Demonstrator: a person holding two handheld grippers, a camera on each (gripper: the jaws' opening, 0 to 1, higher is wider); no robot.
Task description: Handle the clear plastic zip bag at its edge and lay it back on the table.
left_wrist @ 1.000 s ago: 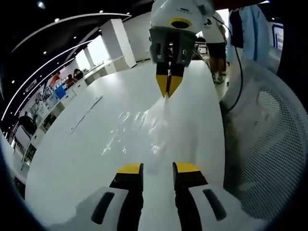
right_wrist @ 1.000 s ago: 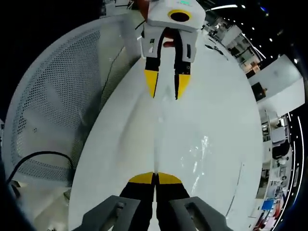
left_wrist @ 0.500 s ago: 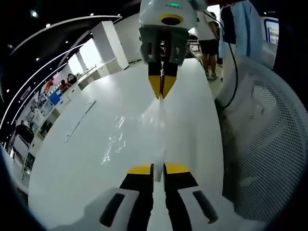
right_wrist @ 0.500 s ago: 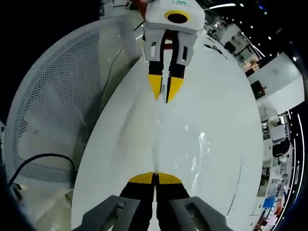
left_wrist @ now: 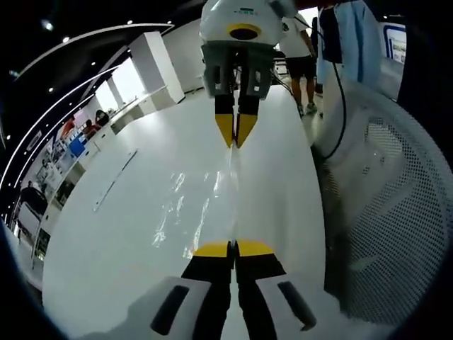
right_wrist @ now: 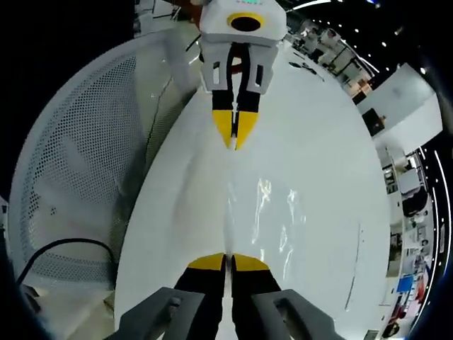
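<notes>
I have both grippers clamped on the bag (left_wrist: 205, 205), one at each end of the same edge. In the left gripper view my left gripper (left_wrist: 233, 249) has its yellow tips pressed together on the near end of that edge, and the right gripper (left_wrist: 234, 136) faces me from the far end, its tips closed to a point on the plastic. The edge runs as a thin straight line between the two. In the right gripper view I see the same thing mirrored: the right gripper (right_wrist: 228, 263) pinches the near end, the left gripper (right_wrist: 234, 138) pinches the far end, and the bag (right_wrist: 272, 219) spreads from the line to the right, its clear film showing only as wrinkles and glare. I cannot tell whether the sheet lies on the table (left_wrist: 113, 234) or hangs just above it. Beside the table's edge stands a white mesh chair (left_wrist: 396, 205). A thin strip (left_wrist: 113, 183) lies on the table well apart from the bag.
</notes>
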